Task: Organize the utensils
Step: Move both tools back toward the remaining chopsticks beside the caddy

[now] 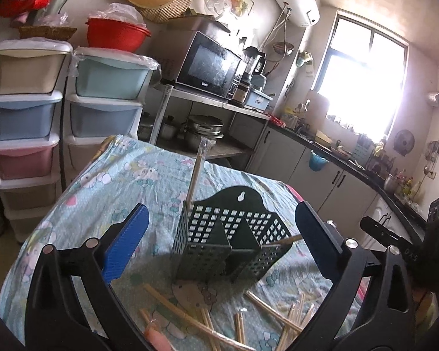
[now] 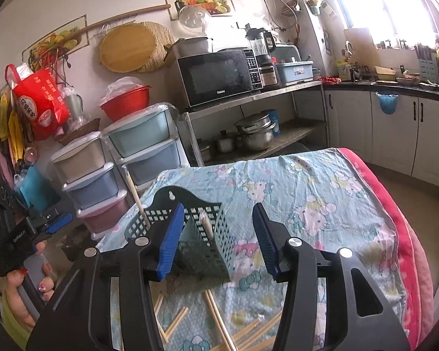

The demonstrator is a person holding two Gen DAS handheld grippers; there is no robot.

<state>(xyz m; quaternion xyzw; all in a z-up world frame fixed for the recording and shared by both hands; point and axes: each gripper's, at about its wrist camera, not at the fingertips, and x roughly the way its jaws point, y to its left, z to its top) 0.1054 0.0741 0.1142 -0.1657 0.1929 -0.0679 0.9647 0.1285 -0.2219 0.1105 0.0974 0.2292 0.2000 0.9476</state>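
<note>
Dark-green holder (image 1: 231,245) is receiving chopsticks; both grippers, left gripper (image 1: 219,245) and right gripper (image 2: 216,239), are hovering wide open, empty. Next: picking loose chopsticks (image 1: 190,321) off the counter (image 1: 102,204).

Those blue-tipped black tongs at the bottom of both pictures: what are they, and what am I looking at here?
Each is a hand-held grasping tool with a camera looking along its two fingers; no robot. One picture comes from the left tool, the other from the right tool. Both are open and hold nothing. On a cartoon-print cloth stands a dark green perforated utensil holder with a few chopsticks already in it. More loose chopsticks lie in front. The person's hand gripping the left tool shows in the right view.
</note>
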